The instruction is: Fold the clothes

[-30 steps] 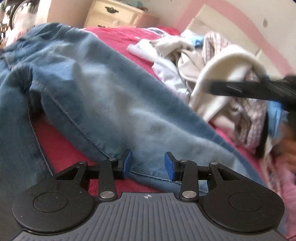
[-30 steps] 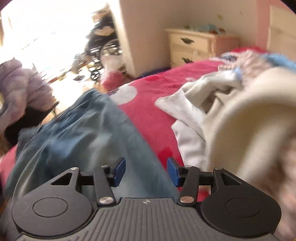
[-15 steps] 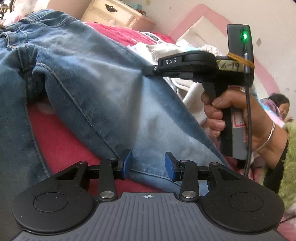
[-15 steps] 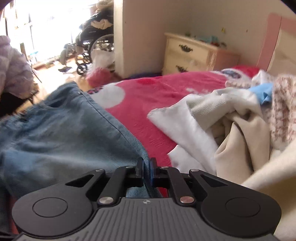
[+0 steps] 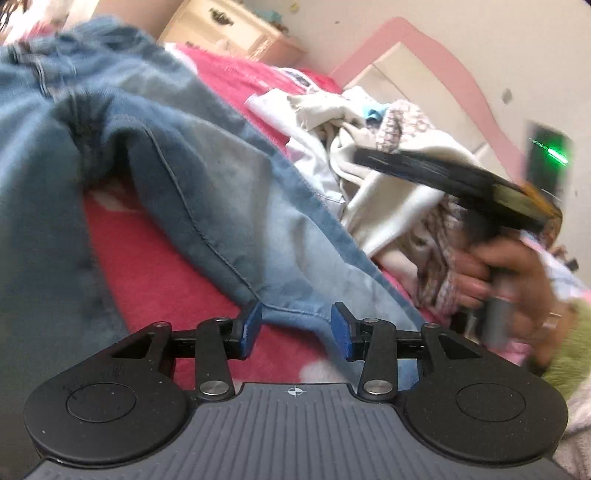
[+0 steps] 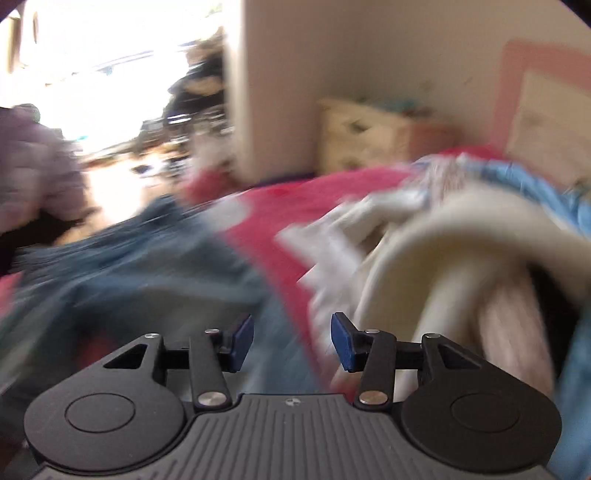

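Left tool [image 5: 295, 330], black with blue pads, has its two fingers apart, and they have just opened a little more. The hem of the faded blue denim jeans [image 5: 207, 192] lies between the pads, but the pads do not press on it. The jeans lie spread out on the bright pink bed cover [image 5: 155, 280]. One leg runs from the tool's tips up and away to the left, and the other leg lies far to the left of the tool.

Right tool [image 6: 291, 341], seen from its own camera, also has its fingers apart, and they have just sprung open. Nothing sits between these pads. The picture from this tool is very blurry. The jeans [image 6: 140, 273] lie below and to the left of its tips, and the pink bed cover [image 6: 280, 225] shows straight ahead of them.

To the right of both tools is a messy pile of cream, white and light blue clothes [image 5: 373, 147], just beside the jeans leg. In the left tool's view, a hand [image 5: 509, 273] holds the right tool's black body [image 5: 454, 181] above that pile, and a small green light [image 5: 556, 151] glows on it.

Far ahead stand a cream wooden dresser with dark handles [image 5: 236, 31] and a pink and cream headboard [image 5: 417, 74] against the wall.
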Available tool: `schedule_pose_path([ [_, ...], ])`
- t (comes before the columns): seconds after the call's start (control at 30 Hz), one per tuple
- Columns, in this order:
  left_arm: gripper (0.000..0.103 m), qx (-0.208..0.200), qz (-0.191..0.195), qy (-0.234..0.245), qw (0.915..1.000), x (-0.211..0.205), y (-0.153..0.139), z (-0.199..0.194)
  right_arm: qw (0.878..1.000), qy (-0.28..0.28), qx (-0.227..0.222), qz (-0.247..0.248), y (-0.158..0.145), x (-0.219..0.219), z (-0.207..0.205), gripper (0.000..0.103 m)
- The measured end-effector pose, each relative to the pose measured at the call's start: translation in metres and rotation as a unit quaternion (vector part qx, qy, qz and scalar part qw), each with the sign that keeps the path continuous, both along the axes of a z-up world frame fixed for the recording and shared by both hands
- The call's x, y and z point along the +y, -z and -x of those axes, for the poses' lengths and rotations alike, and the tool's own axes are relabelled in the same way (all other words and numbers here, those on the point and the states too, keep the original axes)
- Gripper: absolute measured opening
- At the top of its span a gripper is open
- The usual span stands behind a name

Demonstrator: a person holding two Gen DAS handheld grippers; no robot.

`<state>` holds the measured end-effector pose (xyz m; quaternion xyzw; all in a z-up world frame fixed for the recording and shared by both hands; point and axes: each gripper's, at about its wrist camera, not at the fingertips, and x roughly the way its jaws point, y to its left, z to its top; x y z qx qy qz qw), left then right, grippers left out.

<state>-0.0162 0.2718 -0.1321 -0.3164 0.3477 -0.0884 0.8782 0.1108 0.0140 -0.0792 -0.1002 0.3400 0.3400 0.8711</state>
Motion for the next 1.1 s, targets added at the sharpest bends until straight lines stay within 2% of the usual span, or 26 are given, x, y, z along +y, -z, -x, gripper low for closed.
schedule_pose_path([
  [0.07,0.043,-0.004,-0.011,0.002,0.9999,0.006,-0.005,0.005,0.998,-0.046,0.020,0.024,-0.003,-0.018,0.039,0.049],
  [0.1,0.043,-0.001,-0.014,-0.002,0.9999,0.009,-0.005,0.006,0.996,-0.066,0.016,0.053,0.001,-0.020,0.060,0.049],
  [0.2,0.043,0.011,-0.030,-0.020,0.9993,0.017,-0.006,0.007,0.979,-0.134,-0.016,0.155,0.026,-0.020,0.118,0.049],
  [0.33,0.043,0.027,-0.061,-0.052,0.9965,0.022,-0.001,0.001,0.953,-0.150,-0.058,0.258,0.074,-0.019,0.150,0.041],
  [0.4,0.043,0.028,-0.080,-0.060,0.9946,0.022,0.002,0.002,0.953,-0.148,-0.052,0.258,0.087,-0.022,0.149,0.037],
  [0.47,0.043,0.026,-0.097,-0.069,0.9925,0.022,0.003,0.004,0.958,-0.136,-0.038,0.250,0.084,-0.023,0.146,0.005],
  [0.63,0.042,0.026,-0.124,-0.084,0.9883,0.023,0.002,0.003,0.949,-0.134,-0.058,0.279,0.049,-0.034,0.157,0.004],
  [0.7,0.042,0.028,-0.128,-0.088,0.9874,0.025,0.002,0.002,0.946,-0.131,-0.049,0.291,0.047,-0.040,0.156,0.004],
  [0.77,0.042,0.029,-0.131,-0.087,0.9871,0.026,0.003,0.002,0.943,-0.133,-0.029,0.303,0.060,-0.042,0.149,0.004],
  [0.83,0.042,0.029,-0.133,-0.085,0.9871,0.028,0.003,0.002,0.932,-0.146,-0.027,0.329,0.082,-0.042,0.148,0.004],
  [0.97,0.042,0.027,-0.160,-0.070,0.9842,0.027,-0.001,0.005,0.910,-0.168,-0.060,0.374,0.096,-0.034,0.157,0.005],
  [1.03,0.043,0.023,-0.170,-0.058,0.9834,0.026,-0.009,0.010,0.910,-0.166,-0.065,0.374,0.095,-0.035,0.160,0.005],
  [1.1,0.043,0.000,-0.170,-0.038,0.9847,0.025,-0.022,0.018,0.913,-0.159,-0.068,0.368,0.095,-0.035,0.160,0.007],
])
